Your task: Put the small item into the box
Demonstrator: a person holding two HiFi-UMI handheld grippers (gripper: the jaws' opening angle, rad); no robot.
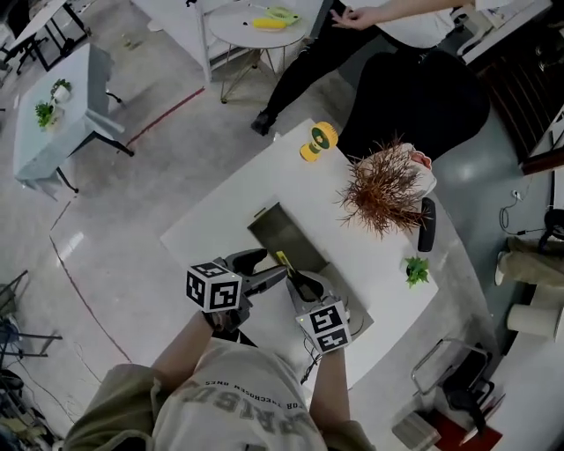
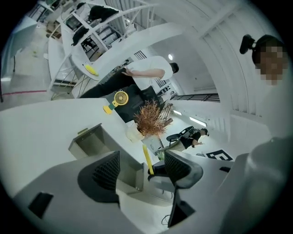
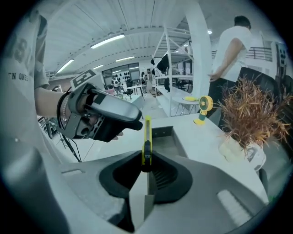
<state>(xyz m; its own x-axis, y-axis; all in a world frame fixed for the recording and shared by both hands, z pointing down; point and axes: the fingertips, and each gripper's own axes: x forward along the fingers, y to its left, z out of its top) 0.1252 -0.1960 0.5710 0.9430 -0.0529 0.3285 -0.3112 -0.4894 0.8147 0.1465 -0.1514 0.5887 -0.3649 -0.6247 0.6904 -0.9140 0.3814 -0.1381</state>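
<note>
Ribbed right gripper (image 3: 146, 165), slim yellow item (image 3: 147, 135)

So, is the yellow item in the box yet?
Not yet: the right hand-held gripper is shut on the yellow item, which sticks up from its jaws by the open box.

We'd call this an open lab or test hall — polished grey floor (image 1: 115, 211) with a red tape line (image 1: 167, 113), white tabletops (image 1: 220, 220) dotted around, tall white metal racks (image 3: 165, 68) and long strip lights (image 3: 107, 40) overhead. Loose cables (image 1: 511, 216) trail on the floor, and another person (image 1: 397, 26) stands by a round table (image 1: 251, 31) — proper workspace vibes.
</note>
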